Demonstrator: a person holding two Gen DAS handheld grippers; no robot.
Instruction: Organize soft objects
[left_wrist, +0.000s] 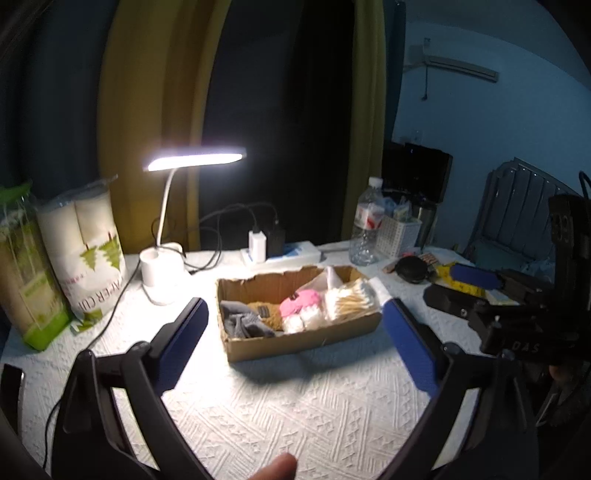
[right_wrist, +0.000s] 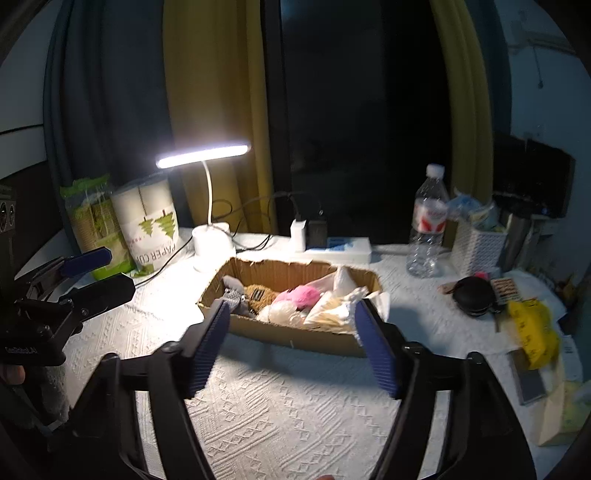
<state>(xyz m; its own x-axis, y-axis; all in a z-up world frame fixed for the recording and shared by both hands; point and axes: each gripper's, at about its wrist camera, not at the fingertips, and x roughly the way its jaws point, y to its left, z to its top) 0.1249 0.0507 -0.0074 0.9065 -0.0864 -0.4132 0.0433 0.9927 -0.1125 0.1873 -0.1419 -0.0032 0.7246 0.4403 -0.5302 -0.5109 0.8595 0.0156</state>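
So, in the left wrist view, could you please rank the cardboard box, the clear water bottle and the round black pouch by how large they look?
1. Brown cardboard box, clearly largest.
2. Clear plastic water bottle.
3. Round black pouch, smallest.
The bottle and pouch sit farther from the camera than the box, so they may look smaller than they really are.

Paper-cup sleeve (right_wrist: 149, 225), worktop at 9 o'clock: "PAPER CUP" printed sideways, tail cut off. Right claw (left_wrist: 476, 286) body: "DAS". Left claw (right_wrist: 98, 273) body: small white lettering, unreadable.
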